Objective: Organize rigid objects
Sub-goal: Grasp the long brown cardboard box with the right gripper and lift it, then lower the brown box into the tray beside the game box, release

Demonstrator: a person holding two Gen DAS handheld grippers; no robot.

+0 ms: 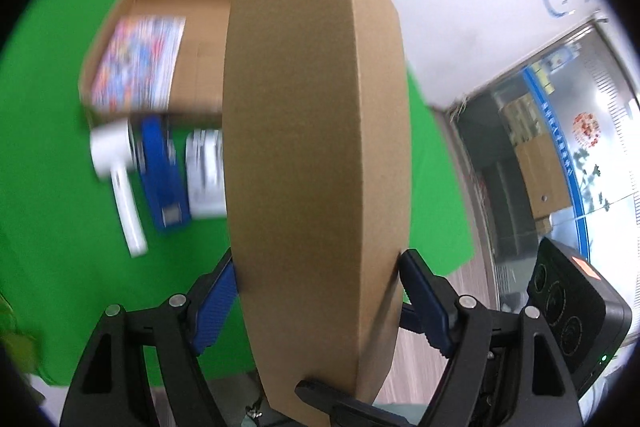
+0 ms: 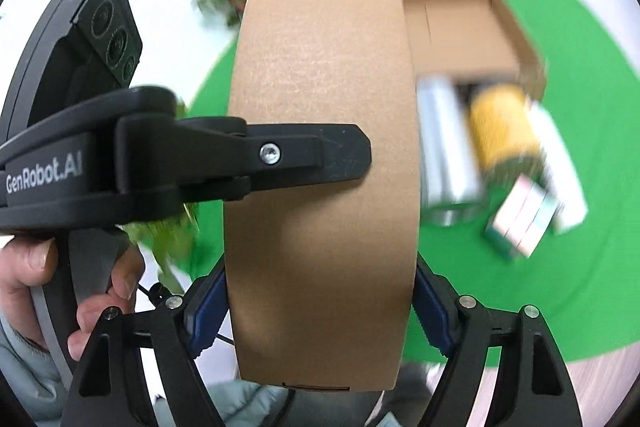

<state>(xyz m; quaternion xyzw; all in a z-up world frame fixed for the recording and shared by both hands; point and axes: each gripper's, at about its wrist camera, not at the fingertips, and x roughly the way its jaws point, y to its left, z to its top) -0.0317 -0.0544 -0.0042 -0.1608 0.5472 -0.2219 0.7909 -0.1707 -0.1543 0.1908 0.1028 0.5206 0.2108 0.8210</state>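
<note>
Cardboard, flat closed brown box [image 1: 316, 155], fills the middle of both wrist views, held in the air above the green mat [image 1: 48, 155] by both grippers at once. Left gripper [image 1: 318, 279] has its blue-padded fingers pressed on opposite faces of the box near its lower end; right gripper [image 2: 320, 291] is clamped the same way across the box's width. In the right view the left gripper's black finger lies across the box face, a bare hand [image 2: 36, 279] on its handle at the left edge. Box blocks the centre of each frame, so the mat behind it is hidden. Background is motion-blurred: open shallow cardboard tray [image 1: 160, 39] with a colourful printed sheet [image 1: 138, 61] inside, and in front of it a white handled device [image 1: 118, 163], a blue stapler-like object [image 1: 162, 175] and a white item half hidden by the box. Right view shows a silver cylinder [image 2: 448, 151], a yellow cylinder [image 2: 504, 127] and a small pastel box [image 2: 520, 223], details unreadable.
</note>
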